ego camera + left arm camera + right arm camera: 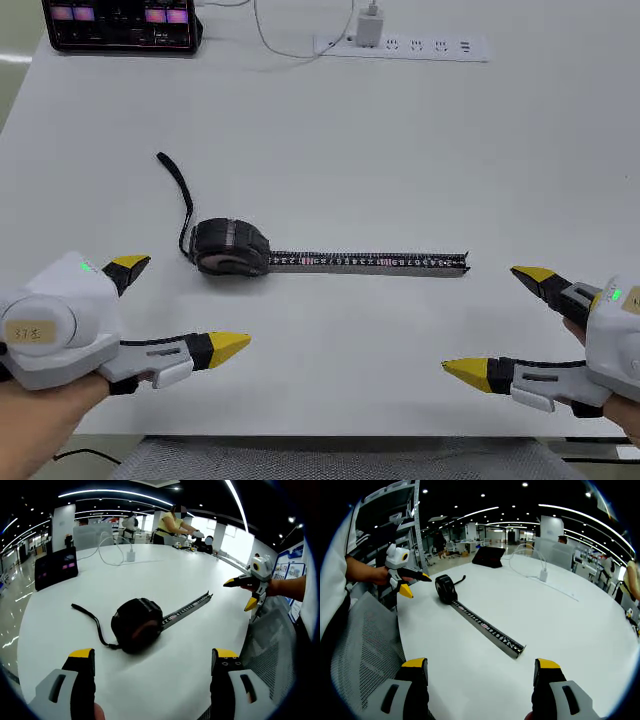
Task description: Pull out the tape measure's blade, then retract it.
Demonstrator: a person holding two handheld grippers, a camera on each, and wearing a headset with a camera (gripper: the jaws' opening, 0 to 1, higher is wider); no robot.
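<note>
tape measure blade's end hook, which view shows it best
The right gripper view: the end hook lies nearest, just ahead of its jaws. The head view shows it small; the left gripper view, far beyond the case.

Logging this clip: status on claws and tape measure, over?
Left claw open, right claw open, both empty. Tape measure lying on table, blade out. Nothing in the way.

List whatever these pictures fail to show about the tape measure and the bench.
- Blade numerals: head view, too small to read.
- Tape measure case: left gripper view, dark body swallows any lock button.
- Screen device: head view, cut off by the top edge.
</note>
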